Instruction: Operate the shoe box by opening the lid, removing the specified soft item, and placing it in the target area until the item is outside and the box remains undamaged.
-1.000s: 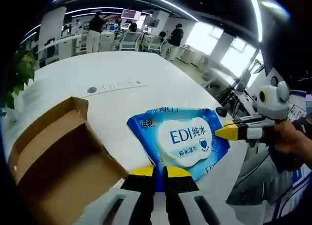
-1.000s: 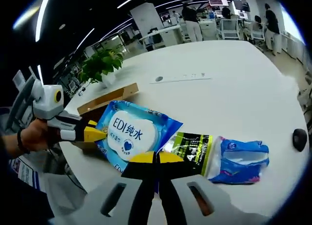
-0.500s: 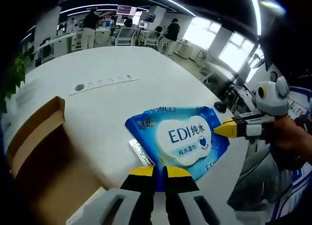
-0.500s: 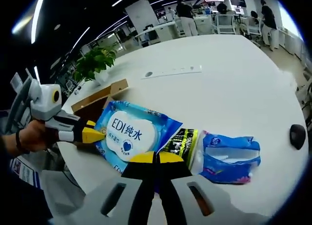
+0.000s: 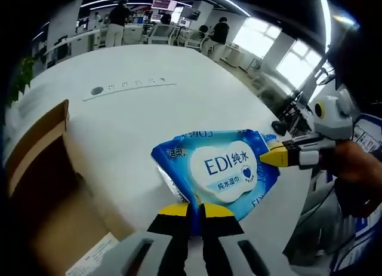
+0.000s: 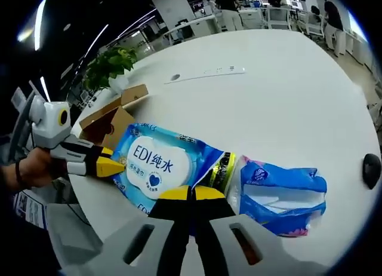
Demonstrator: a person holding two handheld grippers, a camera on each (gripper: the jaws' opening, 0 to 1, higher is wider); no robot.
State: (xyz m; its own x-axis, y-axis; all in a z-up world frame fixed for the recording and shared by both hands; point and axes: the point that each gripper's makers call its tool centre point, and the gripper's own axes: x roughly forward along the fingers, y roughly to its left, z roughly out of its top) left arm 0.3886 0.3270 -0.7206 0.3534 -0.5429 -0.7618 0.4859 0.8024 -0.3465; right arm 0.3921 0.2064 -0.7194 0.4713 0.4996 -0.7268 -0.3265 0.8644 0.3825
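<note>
Both grippers, left (image 5: 191,209) and right (image 6: 191,193), pinch opposite edges of wipes pack (image 5: 218,171) above table (image 5: 149,117); open box (image 5: 42,186) at table's edge; blue pack (image 6: 280,195) beside.

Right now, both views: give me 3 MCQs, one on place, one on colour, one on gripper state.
1. Where is the wipes pack relative to the cardboard box?
A. inside it
B. outside it
C. under it

2. What colour are the tips of the right gripper fingers?
A. yellow
B. red
C. green

3. What is the left gripper doing?
A. open above the box
B. shut on the wipes pack
C. holding the plant

Key: B, the pack hangs beside the open box; A, yellow pads end the black fingers; B, its fingers pinch the pack's near edge in the left gripper view.
</note>
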